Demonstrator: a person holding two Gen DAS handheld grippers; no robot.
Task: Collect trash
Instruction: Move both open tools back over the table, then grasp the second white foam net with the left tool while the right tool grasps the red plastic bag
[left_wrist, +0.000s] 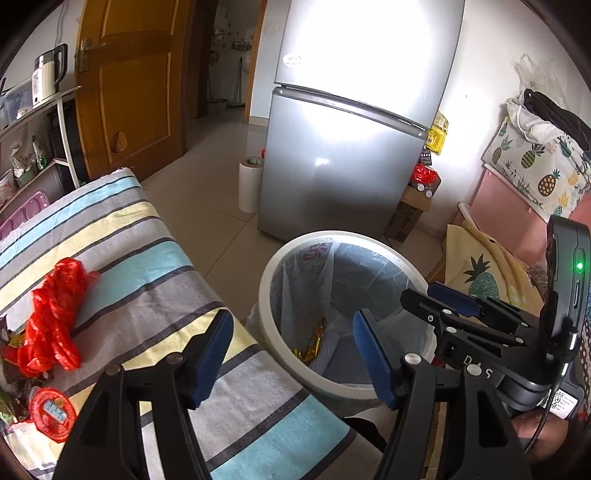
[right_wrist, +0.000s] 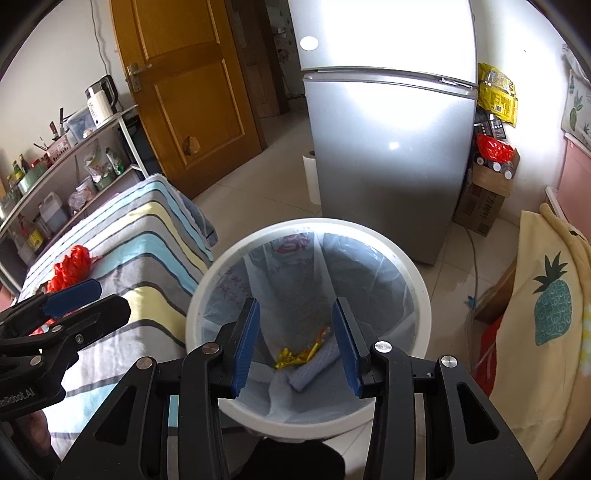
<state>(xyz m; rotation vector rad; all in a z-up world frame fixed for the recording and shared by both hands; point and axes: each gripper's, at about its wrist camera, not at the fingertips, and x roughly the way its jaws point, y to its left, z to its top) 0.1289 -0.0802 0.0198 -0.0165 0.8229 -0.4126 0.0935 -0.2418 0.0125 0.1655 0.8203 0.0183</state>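
A white round bin (left_wrist: 271, 295) (right_wrist: 417, 273) with a clear liner stands on the floor beside the striped table. Inside it lie a gold wrapper (right_wrist: 295, 356) (left_wrist: 314, 341) and a pale rolled wrapper (right_wrist: 316, 367). My right gripper (right_wrist: 295, 343) hangs open over the bin's mouth with nothing between its blue pads. Over the bin's near-left rim my left gripper (left_wrist: 291, 354) is open and holds nothing. A red plastic bag (left_wrist: 51, 317) (right_wrist: 72, 267) and a red round lid (left_wrist: 51, 408) lie on the striped cloth at the left, among other wrappers.
A silver fridge (left_wrist: 343, 155) (right_wrist: 391, 147) stands behind the bin, a white paper roll (left_wrist: 249, 184) beside it. A cardboard box (right_wrist: 484, 206) sits right of the fridge. The pineapple-print cloth (right_wrist: 546, 314) is on the right. A shelf rack (right_wrist: 74, 177) and brown door (right_wrist: 192, 85) are at the left.
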